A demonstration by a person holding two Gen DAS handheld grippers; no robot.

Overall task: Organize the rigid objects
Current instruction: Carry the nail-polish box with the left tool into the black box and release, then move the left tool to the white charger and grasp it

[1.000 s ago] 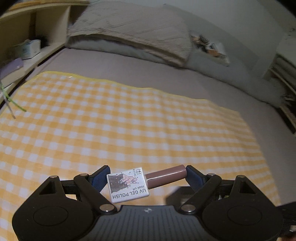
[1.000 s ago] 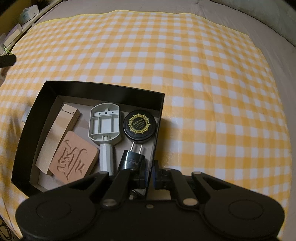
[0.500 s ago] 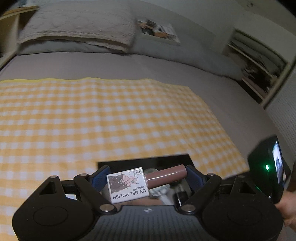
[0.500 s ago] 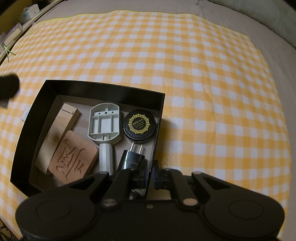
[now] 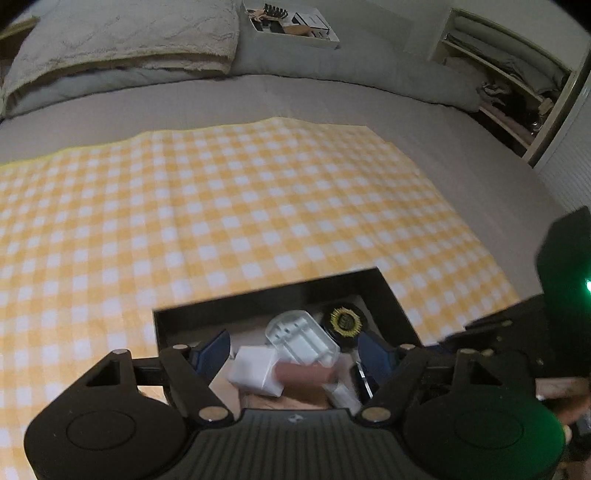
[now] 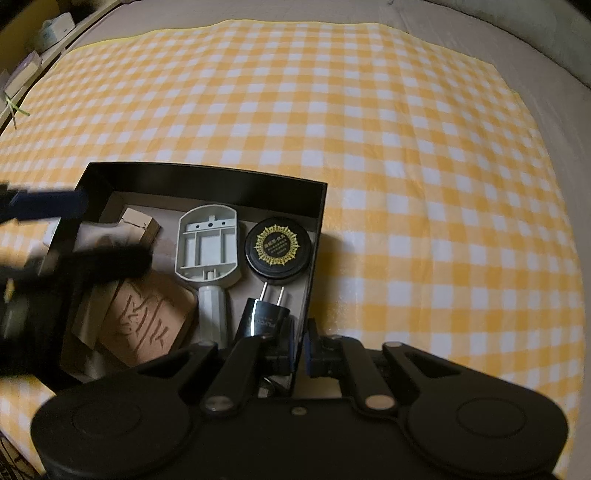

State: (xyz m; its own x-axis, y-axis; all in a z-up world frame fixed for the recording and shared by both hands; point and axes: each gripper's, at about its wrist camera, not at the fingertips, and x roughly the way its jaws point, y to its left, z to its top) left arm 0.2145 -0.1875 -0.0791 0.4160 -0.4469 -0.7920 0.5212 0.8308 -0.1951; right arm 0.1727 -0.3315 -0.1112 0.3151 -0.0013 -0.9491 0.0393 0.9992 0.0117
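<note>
Swung in over the black box (image 5: 258, 299), the left gripper (image 5: 293, 347) has its jaws just closing yet clear of the blurred gel polish bottle (image 5: 280, 373), which sits between them inside the box. Right gripper (image 6: 301, 347) pinches the box's side wall.

- The bed (image 5: 332, 99) has a grey sheet.
- A yellow-and-white checked cloth (image 6: 369, 129) lies spread flat over the bed's middle.
- A black open box (image 6: 207, 181) sits on the cloth, toward its near edge.
- A folded grey blanket (image 5: 122, 33) and a white tray of small items (image 5: 291, 26) lie at the bed's far edge.
</note>
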